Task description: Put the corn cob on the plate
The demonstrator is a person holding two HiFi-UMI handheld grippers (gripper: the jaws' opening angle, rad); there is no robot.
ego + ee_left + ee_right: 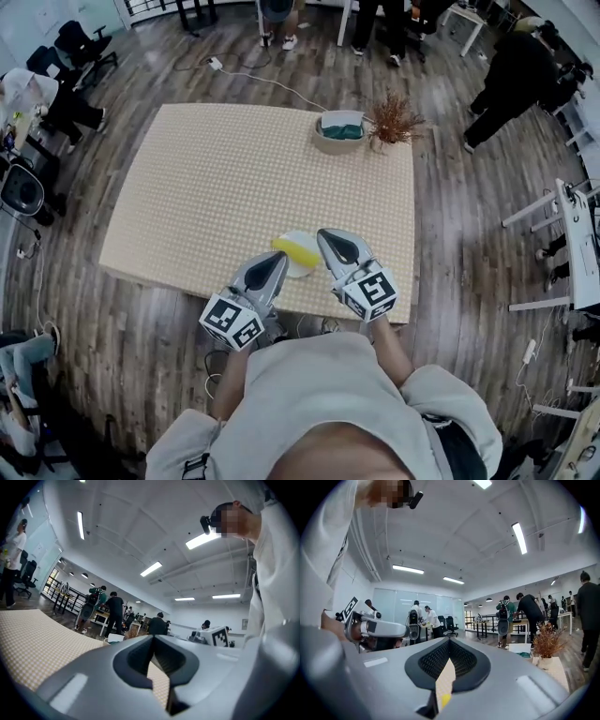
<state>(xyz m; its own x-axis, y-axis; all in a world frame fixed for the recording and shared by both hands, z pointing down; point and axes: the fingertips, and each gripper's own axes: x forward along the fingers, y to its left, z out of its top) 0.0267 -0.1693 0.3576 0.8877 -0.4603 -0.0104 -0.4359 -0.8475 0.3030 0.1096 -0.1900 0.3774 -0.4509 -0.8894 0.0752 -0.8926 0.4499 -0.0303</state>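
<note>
The plate [302, 271] holds a corn cob [295, 250], half hidden by the closed, empty left gripper [277, 259] and right gripper [326, 235]; the bowl [324, 142] maybe holds cloth [343, 131].

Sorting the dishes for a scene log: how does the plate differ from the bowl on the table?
The plate is white, flat and at the near edge; the bowl is tan, deeper and at the far edge. The plate bears the yellow corn cob; the bowl holds something teal. Both rest on the table.
</note>
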